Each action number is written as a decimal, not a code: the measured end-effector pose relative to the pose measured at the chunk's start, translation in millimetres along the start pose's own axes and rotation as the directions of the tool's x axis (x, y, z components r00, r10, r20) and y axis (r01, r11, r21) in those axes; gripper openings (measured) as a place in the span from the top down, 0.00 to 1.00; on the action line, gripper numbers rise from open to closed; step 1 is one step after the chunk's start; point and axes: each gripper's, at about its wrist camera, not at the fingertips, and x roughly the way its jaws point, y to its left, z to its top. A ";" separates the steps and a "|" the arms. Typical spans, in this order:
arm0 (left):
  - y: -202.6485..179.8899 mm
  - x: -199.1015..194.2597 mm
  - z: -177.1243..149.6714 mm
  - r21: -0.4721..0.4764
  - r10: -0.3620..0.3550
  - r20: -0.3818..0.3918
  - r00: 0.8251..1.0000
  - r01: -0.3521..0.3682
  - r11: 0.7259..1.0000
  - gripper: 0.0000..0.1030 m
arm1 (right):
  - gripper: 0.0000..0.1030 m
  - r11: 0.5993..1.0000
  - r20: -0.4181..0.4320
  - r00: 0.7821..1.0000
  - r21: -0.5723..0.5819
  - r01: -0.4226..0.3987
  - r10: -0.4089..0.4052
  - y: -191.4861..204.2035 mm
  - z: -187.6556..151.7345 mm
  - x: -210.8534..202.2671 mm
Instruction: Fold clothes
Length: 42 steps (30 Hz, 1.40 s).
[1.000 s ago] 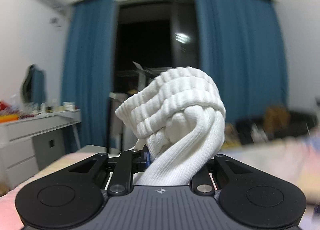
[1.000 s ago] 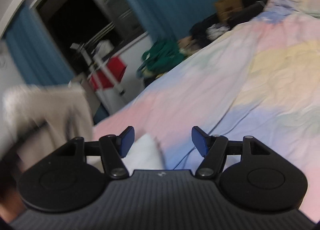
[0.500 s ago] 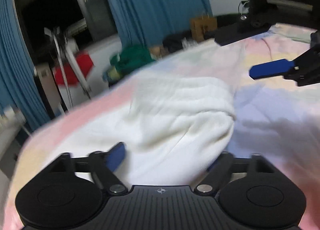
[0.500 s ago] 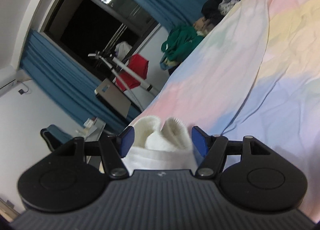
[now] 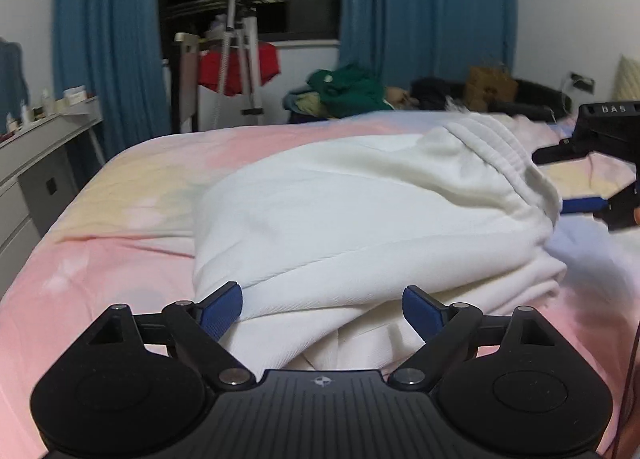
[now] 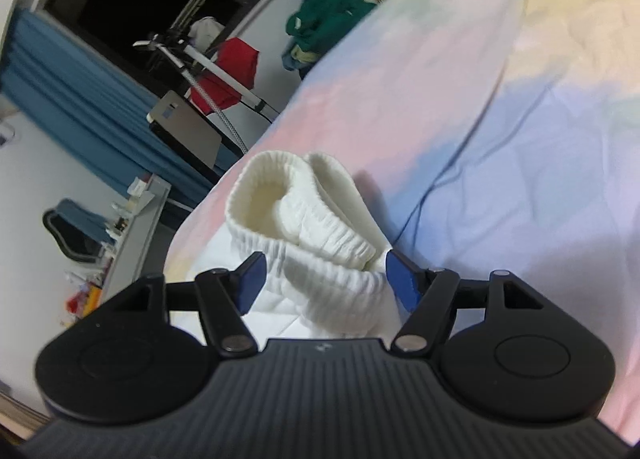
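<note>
Bedroom at night: blue curtains (image 5: pixel 424 11), dark window, a drying rack (image 5: pixel 240 47) with a red cloth, a green heap of clothes (image 5: pixel 348 91) past the foot of the bed. Work surface is a bed under a pastel pink, yellow and blue cover (image 5: pixel 132 187).

White garment (image 5: pixel 360 211) lies on the cover in a layered bundle, doubled over itself, ribbed elastic band (image 6: pixel 320 227) at its right end standing up in loose loops. Folded in part at least; edges uneven, lower layers bulging out at the near side.

Left gripper (image 5: pixel 322 307): jaws wide apart, cloth lying between the blue pads but not pinched. Right gripper (image 6: pixel 322 279): jaws likewise spread, straddling the ribbed band, no pinch visible. In the left view it shows at the far right edge, just beside the bundle.

Risks, as judged:
- Soft cover gives; a pinch taken low could catch the bed cover with the garment.
- Thick stacked layers: a pad may take only the top ply, and the fold would peel apart on lifting.
- The springy band could unroll and skew the stack.
</note>
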 end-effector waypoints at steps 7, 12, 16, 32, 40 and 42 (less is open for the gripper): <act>1.5 -3.4 -16.0 0.037 0.028 0.011 1.000 -0.029 0.999 0.14 | 0.22 0.976 0.064 0.997 0.211 -0.053 0.040 -17.1 -12.6 9.5; -0.6 1.1 -23.2 0.104 0.053 0.016 0.998 -0.054 0.993 0.14 | 0.21 0.964 0.076 0.995 0.252 -0.081 0.064 -21.3 -13.2 2.4; -7.6 1.6 -32.5 0.204 0.087 0.017 0.996 -0.088 0.975 0.14 | 0.21 0.970 0.047 0.998 0.238 -0.058 0.048 -16.1 -18.7 -0.3; 10.1 20.4 -38.8 0.135 0.208 0.048 0.977 -0.213 0.968 0.11 | 0.56 1.000 0.111 0.994 -0.004 0.009 -0.009 10.3 -36.3 44.4; 73.4 12.3 -36.9 -0.278 0.124 -0.030 0.992 -0.127 0.952 0.09 | 0.63 0.992 0.185 0.974 -0.037 -0.124 0.128 27.1 -40.7 -3.6; 85.0 8.1 -38.0 -0.335 0.109 -0.033 0.993 -0.114 0.935 0.09 | 0.63 0.996 0.162 0.983 -0.001 -0.093 0.092 19.6 -47.0 -2.5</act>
